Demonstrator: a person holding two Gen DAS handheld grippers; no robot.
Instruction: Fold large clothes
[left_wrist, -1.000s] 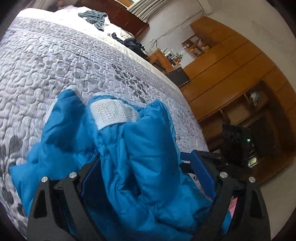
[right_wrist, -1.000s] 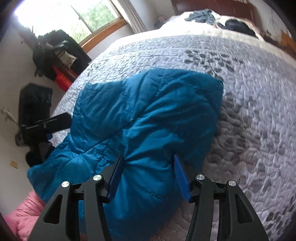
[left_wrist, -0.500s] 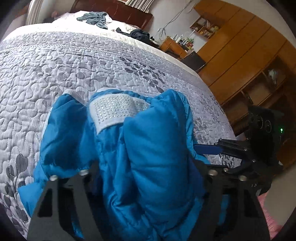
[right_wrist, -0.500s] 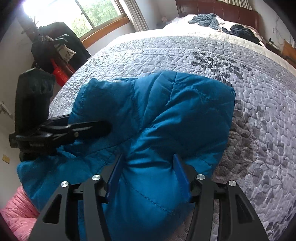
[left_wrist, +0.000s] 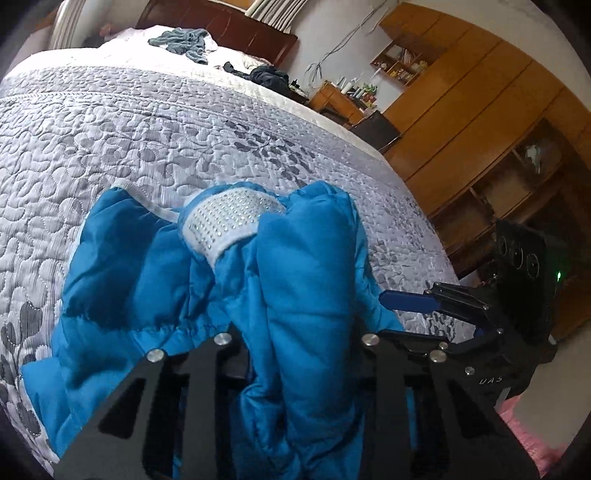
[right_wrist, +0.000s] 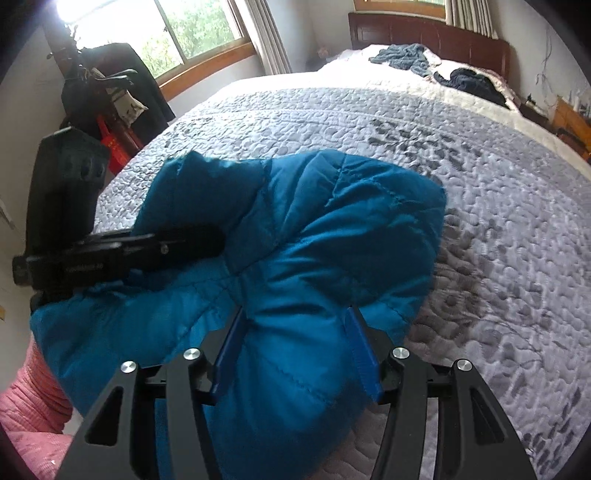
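Both grippers, left (left_wrist: 299, 354) and right (right_wrist: 295, 354), pinch the blue jacket (right_wrist: 332, 229); only left view shows its rhinestone tab (left_wrist: 229, 218).

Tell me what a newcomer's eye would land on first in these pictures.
The bright blue puffer jacket comes first, bunched at the near edge of the grey quilted bedspread, with both the left gripper and the right gripper clamped on thick folds of it. Next is its white rhinestone-studded tab, on top of the bundle in the left wrist view. Far off, crumpled clothes lie by the dark headboard.
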